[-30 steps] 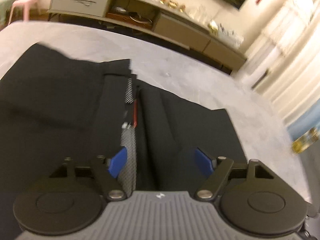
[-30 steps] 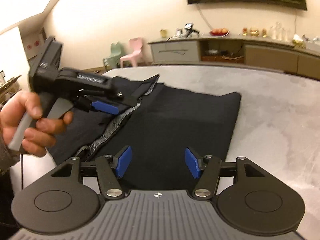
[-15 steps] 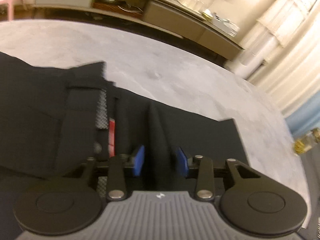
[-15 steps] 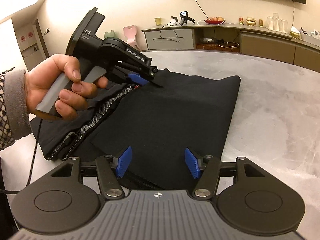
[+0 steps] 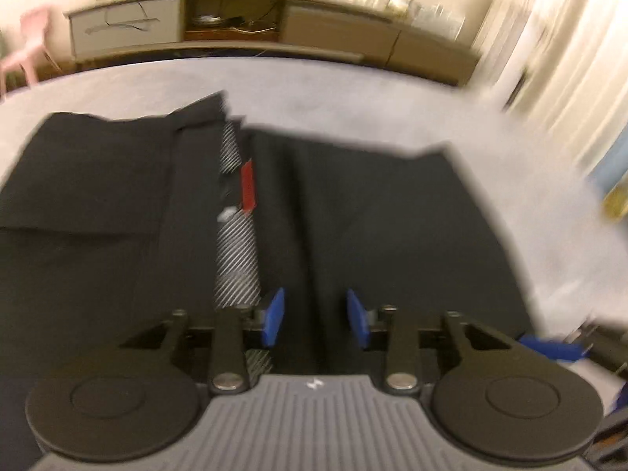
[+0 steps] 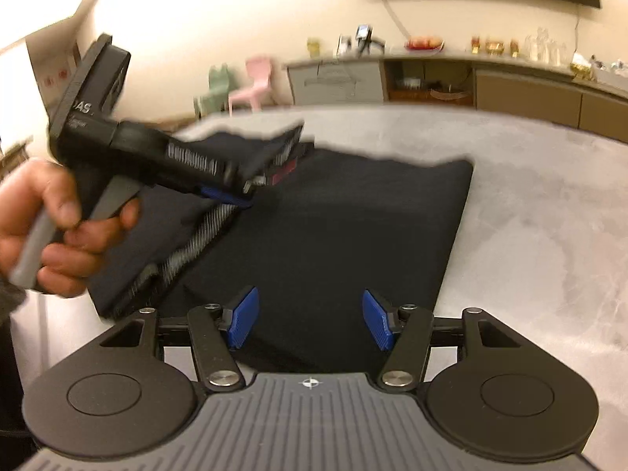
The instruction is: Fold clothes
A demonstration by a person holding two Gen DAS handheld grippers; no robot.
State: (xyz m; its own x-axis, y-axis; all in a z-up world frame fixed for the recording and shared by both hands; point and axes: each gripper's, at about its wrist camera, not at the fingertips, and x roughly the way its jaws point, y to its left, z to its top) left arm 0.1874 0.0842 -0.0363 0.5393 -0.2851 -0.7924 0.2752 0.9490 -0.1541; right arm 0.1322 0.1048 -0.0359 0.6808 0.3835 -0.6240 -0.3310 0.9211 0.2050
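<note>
A black garment (image 5: 392, 227) lies folded on the grey table, with a grey striped inner band (image 5: 235, 259) and a red label (image 5: 248, 192) showing along its middle. My left gripper (image 5: 316, 318) is open and empty just above the cloth, beside a raised fold. In the right wrist view the same garment (image 6: 333, 235) lies ahead, and the left gripper (image 6: 229, 196) hovers over its far left part, held by a hand. My right gripper (image 6: 310, 320) is open and empty over the garment's near edge.
The grey table (image 6: 549, 216) extends to the right of the garment. A long low sideboard (image 5: 235, 27) with small items stands along the far wall. Small pink and green chairs (image 6: 251, 82) stand at the back left. Curtains (image 5: 569, 59) hang at the right.
My left gripper had narrowed around the raised fold half a second ago; now it is opened wider and pulled back, higher over the cloth. My right gripper stays open and nearly still.
</note>
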